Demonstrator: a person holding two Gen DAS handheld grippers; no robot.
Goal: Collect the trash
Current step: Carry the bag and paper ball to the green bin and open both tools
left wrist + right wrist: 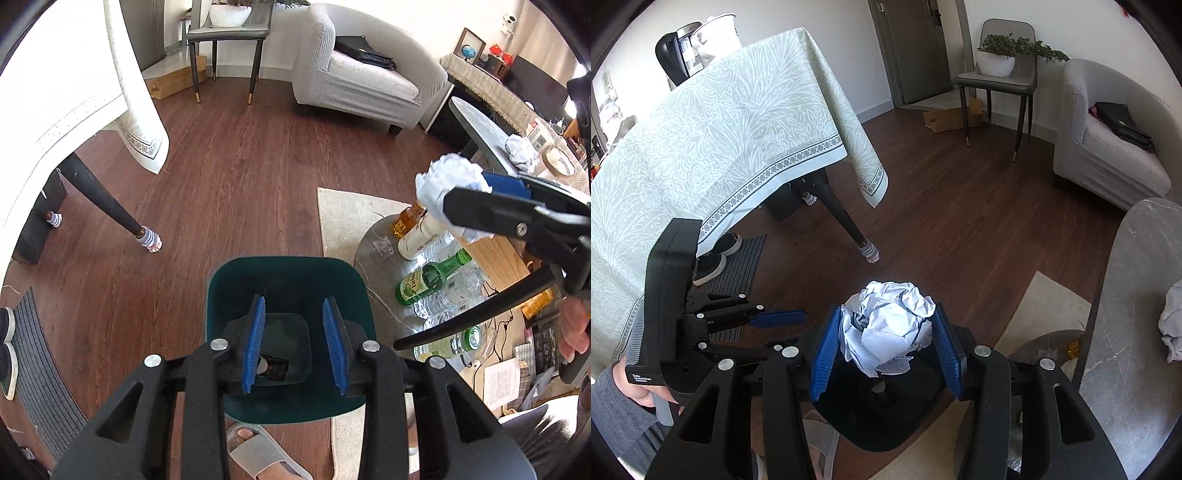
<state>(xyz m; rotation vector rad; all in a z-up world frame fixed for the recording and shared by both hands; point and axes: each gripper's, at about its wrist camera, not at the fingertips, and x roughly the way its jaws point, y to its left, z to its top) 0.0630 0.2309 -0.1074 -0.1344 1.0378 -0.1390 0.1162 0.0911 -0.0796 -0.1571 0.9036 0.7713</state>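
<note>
A dark green trash bin [288, 288] stands on the wood floor, with a dark wrapper [273, 367] at its bottom. My left gripper [297, 339] is open and empty right above the bin. My right gripper [886, 343] is shut on a crumpled white paper ball [886, 325], held over the bin [879, 424]. In the left wrist view that ball [448, 181] and the right gripper [498, 199] are at the right, above the low table. A second paper ball [522, 151] lies on the grey tabletop; it also shows in the right wrist view [1172, 325].
A low round table [373, 258] right of the bin holds a green bottle [432, 282], an amber bottle [408, 219], a white bottle [421, 236] and clear plastic bottles [454, 291]. A clothed dining table [701, 147], a chair [997, 77] and a grey sofa [1108, 147] surround the floor.
</note>
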